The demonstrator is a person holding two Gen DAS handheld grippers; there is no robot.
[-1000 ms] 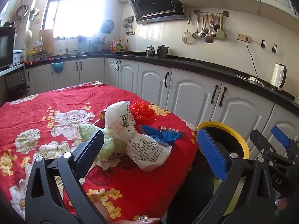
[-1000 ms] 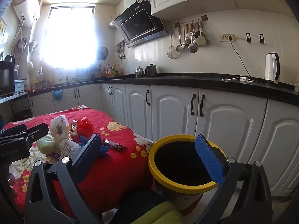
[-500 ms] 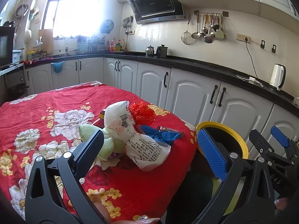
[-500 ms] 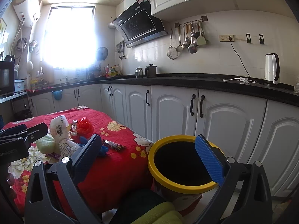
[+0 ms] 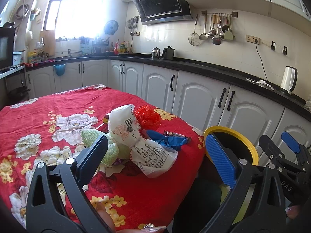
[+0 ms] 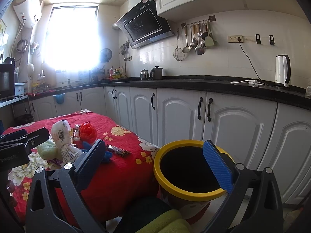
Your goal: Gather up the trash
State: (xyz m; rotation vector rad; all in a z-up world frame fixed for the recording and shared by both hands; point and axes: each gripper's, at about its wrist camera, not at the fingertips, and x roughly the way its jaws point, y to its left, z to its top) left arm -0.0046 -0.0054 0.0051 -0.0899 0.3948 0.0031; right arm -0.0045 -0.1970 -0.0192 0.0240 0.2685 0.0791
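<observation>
A heap of trash lies on the red flowered tablecloth (image 5: 58, 108): a white printed plastic bag (image 5: 136, 141), a red crumpled bag (image 5: 148, 116), a blue glove (image 5: 169, 139), a dark snack wrapper (image 5: 176, 134) and a pale green knitted cloth (image 5: 110, 151). My left gripper (image 5: 155, 155) hangs open just short of the heap, nothing between its fingers. My right gripper (image 6: 155, 159) is open too, in front of the yellow-rimmed bin (image 6: 186, 174) that stands on the floor by the table's right edge. The same heap (image 6: 73, 141) shows left in the right wrist view.
White cabinets (image 6: 184, 116) under a black counter (image 6: 194, 83) run behind the bin. A white kettle (image 6: 282, 71) and its cable sit on the counter. A green-yellow cushion (image 6: 165, 223) and a dark seat lie below the right gripper.
</observation>
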